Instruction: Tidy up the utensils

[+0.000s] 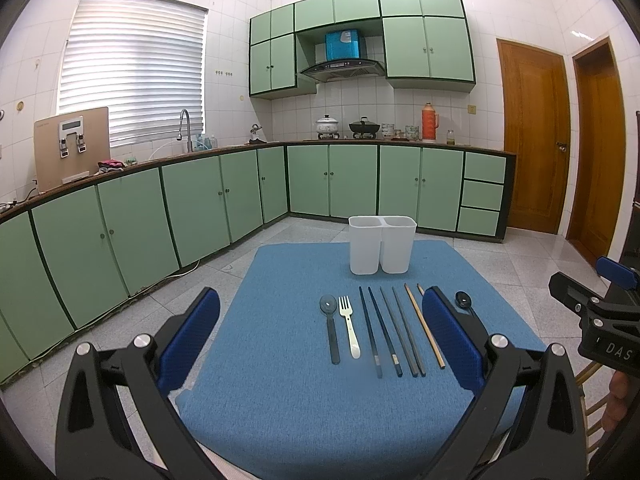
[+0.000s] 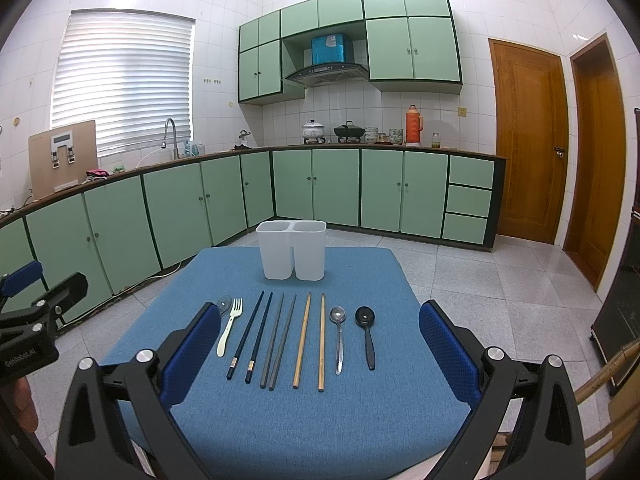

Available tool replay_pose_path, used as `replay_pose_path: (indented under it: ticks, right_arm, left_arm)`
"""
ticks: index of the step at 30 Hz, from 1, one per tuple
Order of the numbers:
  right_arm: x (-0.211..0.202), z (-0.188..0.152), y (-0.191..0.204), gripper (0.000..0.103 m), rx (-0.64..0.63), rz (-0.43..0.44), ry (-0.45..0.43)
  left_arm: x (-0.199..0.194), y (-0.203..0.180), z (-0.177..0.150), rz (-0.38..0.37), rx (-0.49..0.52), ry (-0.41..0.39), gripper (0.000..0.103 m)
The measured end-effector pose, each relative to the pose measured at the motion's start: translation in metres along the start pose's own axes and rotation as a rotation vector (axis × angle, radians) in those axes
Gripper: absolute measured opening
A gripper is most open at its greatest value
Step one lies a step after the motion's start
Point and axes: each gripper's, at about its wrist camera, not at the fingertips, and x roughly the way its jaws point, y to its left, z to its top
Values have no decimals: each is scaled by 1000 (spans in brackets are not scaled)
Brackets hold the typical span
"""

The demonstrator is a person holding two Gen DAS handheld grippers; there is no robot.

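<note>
Both hand-held grippers hover above the near edge of the worktop (image 2: 360, 420), a blue mat; nothing picked up yet.

Left hand-held gripper (image 1: 320, 336): jaws spread wide, empty. Right hand-held gripper (image 2: 320, 344): jaws spread wide, empty. Judgement: both held back and open so either can drop onto a handle.

Utensils lie ahead of the fingertips in one row, handles toward the grippers, parallel and apart. Judgement: this spacing leaves room for a finger on each side.

Count, from the right wrist view, left to right:
- clear-bowled spoon (image 2: 225, 303), partly hidden behind the right gripper's left finger: 1
- white fork (image 2: 230, 326): 1
- dark blue chopsticks (image 2: 251, 336): 2
- grey chopsticks (image 2: 280, 340): 2
- wooden chopsticks (image 2: 312, 340): 2
- metal spoon (image 2: 339, 336): 1
- black spoon (image 2: 367, 332): 1

Total 10 pieces.

White two-compartment holder (image 2: 291, 250) stands upright beyond the row, farther from the grippers; both compartments look empty. Judgement: chopsticks to one side, spoons and fork to the other.
</note>
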Motion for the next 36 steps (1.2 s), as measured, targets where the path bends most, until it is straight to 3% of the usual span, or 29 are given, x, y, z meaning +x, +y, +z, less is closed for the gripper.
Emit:
replay_pose_path:
  ticks: [28, 36]
  right_arm:
    - [-3, -2, -3, 97, 1, 0, 5]
    - [13, -3, -4, 97, 1, -9, 20]
  left_arm:
    - [-1, 0, 0, 2, 1, 1, 98]
    - [8, 5, 3, 10, -2, 30, 98]
